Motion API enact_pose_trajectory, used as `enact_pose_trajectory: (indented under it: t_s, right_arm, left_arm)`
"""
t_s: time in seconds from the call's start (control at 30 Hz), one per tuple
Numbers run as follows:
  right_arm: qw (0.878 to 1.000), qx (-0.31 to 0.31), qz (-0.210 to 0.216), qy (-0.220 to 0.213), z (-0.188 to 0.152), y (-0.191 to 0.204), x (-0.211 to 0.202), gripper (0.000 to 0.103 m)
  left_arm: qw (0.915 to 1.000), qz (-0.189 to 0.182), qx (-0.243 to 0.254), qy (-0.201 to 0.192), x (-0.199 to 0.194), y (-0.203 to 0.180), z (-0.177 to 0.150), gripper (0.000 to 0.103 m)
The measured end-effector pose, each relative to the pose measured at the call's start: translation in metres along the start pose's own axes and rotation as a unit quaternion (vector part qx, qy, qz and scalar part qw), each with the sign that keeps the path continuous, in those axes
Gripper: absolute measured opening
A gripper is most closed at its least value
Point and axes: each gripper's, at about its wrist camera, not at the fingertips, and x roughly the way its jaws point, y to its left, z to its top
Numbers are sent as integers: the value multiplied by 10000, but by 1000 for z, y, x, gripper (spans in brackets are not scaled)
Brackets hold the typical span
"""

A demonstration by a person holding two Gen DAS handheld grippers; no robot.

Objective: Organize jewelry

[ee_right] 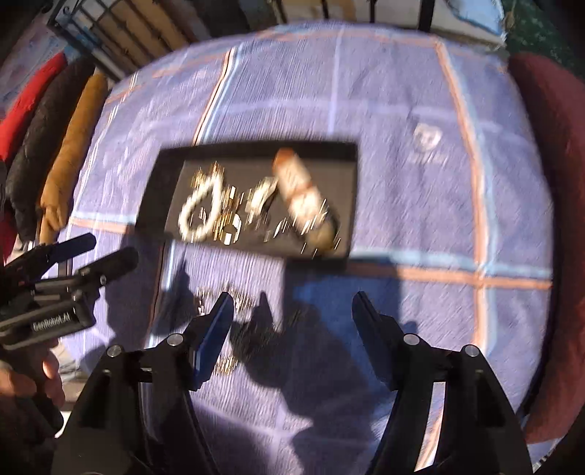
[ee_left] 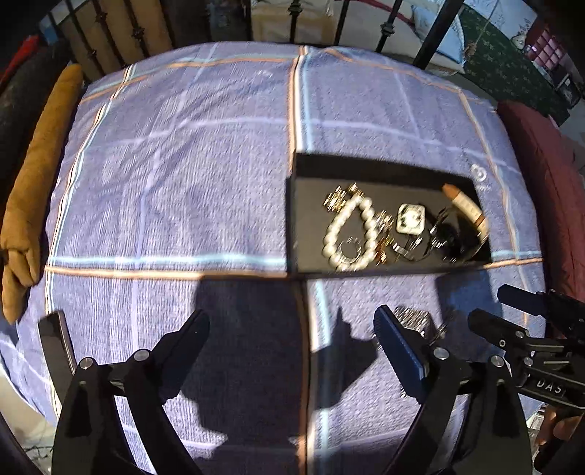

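A black tray (ee_left: 310, 171) (ee_right: 161, 190) lies on a blue checked cloth. It holds a white pearl bracelet (ee_left: 349, 234) (ee_right: 199, 213), gold pieces (ee_left: 338, 199), a white square item (ee_left: 411, 218), dark tangled jewelry (ee_left: 438, 237) and a tan tube (ee_left: 464, 204) (ee_right: 299, 190). A small gold chain pile (ee_left: 415, 318) (ee_right: 234, 307) lies on the cloth in front of the tray. My left gripper (ee_left: 292, 325) is open and empty, short of the tray. My right gripper (ee_right: 292, 303) is open and empty; the chain pile sits by its left finger.
The cloth (ee_left: 182, 164) covers a round-looking table. A tan cushion (ee_left: 36, 175) lies at the left edge and a red cushion (ee_left: 548, 182) at the right. Dark metal railings (ee_left: 292, 18) stand behind. The right gripper shows in the left wrist view (ee_left: 530, 329).
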Motion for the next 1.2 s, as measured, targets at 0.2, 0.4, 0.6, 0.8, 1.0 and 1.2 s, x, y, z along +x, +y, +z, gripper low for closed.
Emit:
enact_pose_trajectory:
  t_s: [0.2,0.4,0.6,0.8,1.0,1.2]
  right_arm:
    - [9974,-611,-172,330,-24,45,42,67]
    - [9944,-877,-520,272,-28,61,54,65]
    - [9941,-857,-589,299,-32,57,52,30]
    - [9967,-644,-374,321,-37,49,46,8]
    - [9987,-1,454,237,-37,19,21,8]
    - [9982,261,538,56,-49,-7,-9,8]
  left_arm:
    - [9992,255,-47,303,17,16,-29,89]
    - [9995,263,10,198,11,15,-31,89]
    - [9996,236,59,156,9,12,-30,89]
    - [9995,250,132,155,5,5,-30,89]
    - [9996,212,119,147,3,5,-34,89]
    - [9997,169,95,171,5,7,-37,89]
